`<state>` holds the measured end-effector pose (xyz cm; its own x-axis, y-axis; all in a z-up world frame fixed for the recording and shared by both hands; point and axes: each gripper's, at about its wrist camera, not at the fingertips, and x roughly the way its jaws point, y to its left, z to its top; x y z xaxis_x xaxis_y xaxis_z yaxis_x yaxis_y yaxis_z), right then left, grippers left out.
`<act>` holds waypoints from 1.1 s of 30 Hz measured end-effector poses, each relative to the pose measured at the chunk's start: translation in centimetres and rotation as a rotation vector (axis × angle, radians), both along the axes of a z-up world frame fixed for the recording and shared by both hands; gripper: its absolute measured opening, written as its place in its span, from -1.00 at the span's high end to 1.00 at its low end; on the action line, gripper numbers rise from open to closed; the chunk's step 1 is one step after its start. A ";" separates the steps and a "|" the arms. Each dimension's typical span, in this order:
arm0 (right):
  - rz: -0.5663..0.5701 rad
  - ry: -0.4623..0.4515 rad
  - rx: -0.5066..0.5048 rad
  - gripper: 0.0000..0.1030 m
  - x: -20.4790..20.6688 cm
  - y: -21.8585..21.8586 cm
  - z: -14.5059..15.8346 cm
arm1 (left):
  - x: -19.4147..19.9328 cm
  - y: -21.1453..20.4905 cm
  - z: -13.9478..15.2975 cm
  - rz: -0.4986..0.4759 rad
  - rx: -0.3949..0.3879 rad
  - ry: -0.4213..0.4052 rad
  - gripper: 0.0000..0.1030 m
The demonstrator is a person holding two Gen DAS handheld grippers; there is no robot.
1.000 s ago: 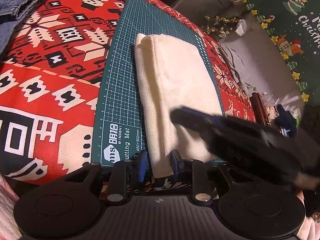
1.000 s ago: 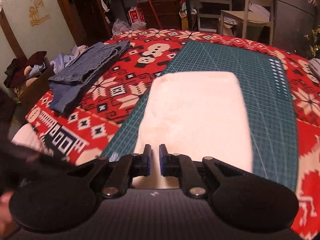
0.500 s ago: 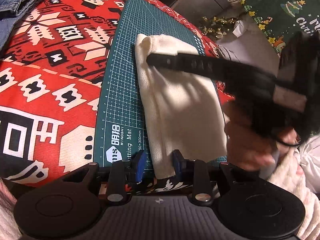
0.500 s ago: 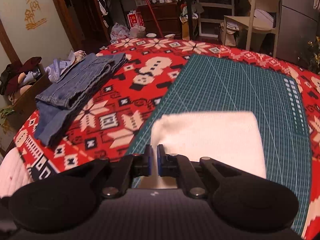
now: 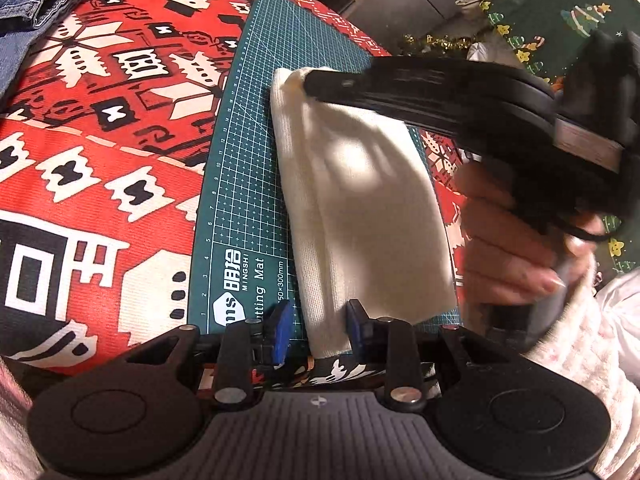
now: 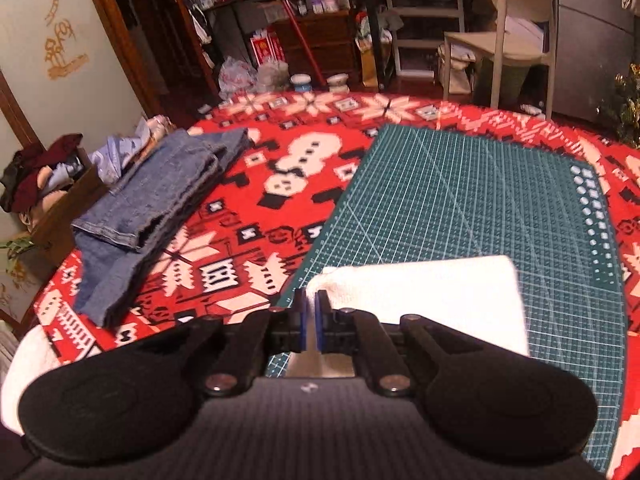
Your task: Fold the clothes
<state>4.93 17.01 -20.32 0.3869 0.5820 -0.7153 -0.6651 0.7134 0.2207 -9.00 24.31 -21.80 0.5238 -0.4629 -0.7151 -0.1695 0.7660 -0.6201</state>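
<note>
Slid farther along the folded cream cloth (image 5: 360, 200), right claw (image 6: 311, 316) pinched narrow, empty, over its far corner; left claw (image 5: 316, 330) part-open, astride the near edge

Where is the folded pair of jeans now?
In the right wrist view, the folded jeans lie on the red patterned tablecloth, left of the green cutting mat.

Cluttered home room: Christmas tablecloth (image 6: 304, 152), chair (image 6: 516, 36), crowded shelves (image 6: 320, 4), box of clothes (image 6: 44, 184).
</note>
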 end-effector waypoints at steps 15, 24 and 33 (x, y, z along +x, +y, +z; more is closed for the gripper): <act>0.012 -0.009 -0.069 0.90 -5.8 -6.7 -0.7 | 0.1 0.0 -0.1 0.000 0.000 -0.001 0.41; 0.003 0.024 -0.027 0.90 -8.1 -8.3 -1.3 | -0.6 0.1 1.1 0.031 0.026 -0.054 0.54; -0.079 0.022 0.030 0.83 -7.9 -12.2 0.9 | 0.8 2.3 3.7 0.108 0.091 -0.149 0.49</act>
<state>-2.99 4.83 -19.46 0.4165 0.5717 -0.7069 -0.6018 0.7562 0.2570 -8.24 26.66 -18.13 0.6702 -0.3354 -0.6621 -0.1650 0.8024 -0.5735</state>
